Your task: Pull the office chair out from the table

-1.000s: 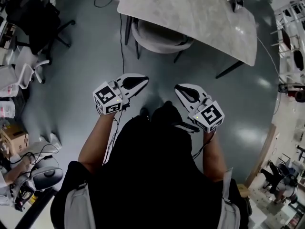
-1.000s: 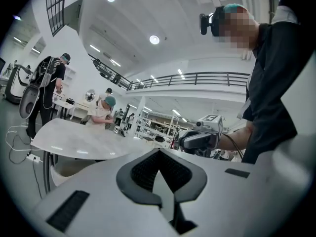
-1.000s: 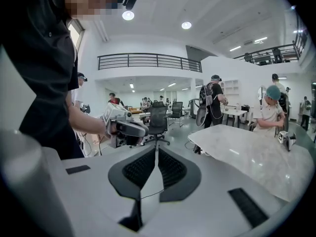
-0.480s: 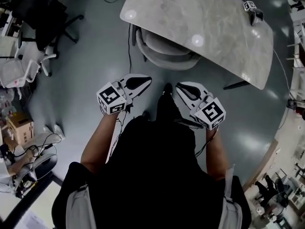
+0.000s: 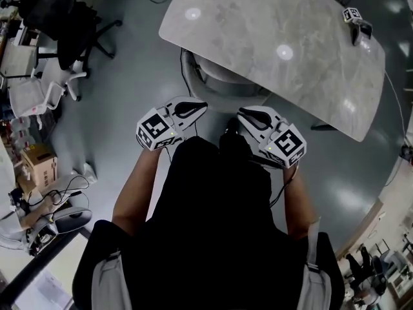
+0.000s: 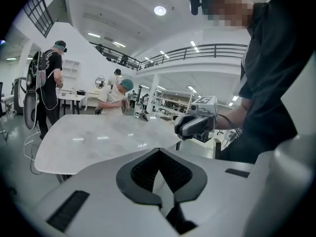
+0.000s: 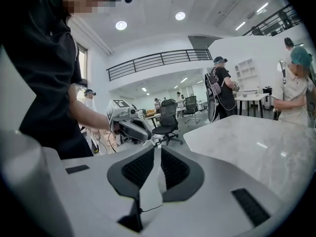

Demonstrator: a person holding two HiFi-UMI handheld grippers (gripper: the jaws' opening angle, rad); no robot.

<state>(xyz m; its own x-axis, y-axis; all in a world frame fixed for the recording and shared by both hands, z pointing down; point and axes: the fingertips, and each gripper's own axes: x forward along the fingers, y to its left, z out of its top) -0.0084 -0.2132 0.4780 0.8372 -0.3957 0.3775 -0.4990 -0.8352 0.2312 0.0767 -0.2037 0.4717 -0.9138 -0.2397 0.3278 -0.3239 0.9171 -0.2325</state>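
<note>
Head view: office chair [image 5: 201, 77] beyond left gripper [image 5: 201, 106] jaws

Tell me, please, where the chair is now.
In the head view, the chair is tucked under the table's near edge, just beyond the left tongs and right tongs.

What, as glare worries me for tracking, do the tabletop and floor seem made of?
Tabletop: pale grey with cloudy veining, probably marble or a stone-look laminate. It looks polished, since it carries sharp, bright round reflections. Floor: dark grey, smooth and seamless, perhaps sealed concrete or epoxy. It looks semi-gloss, with softer, blurred bright patches.
</note>
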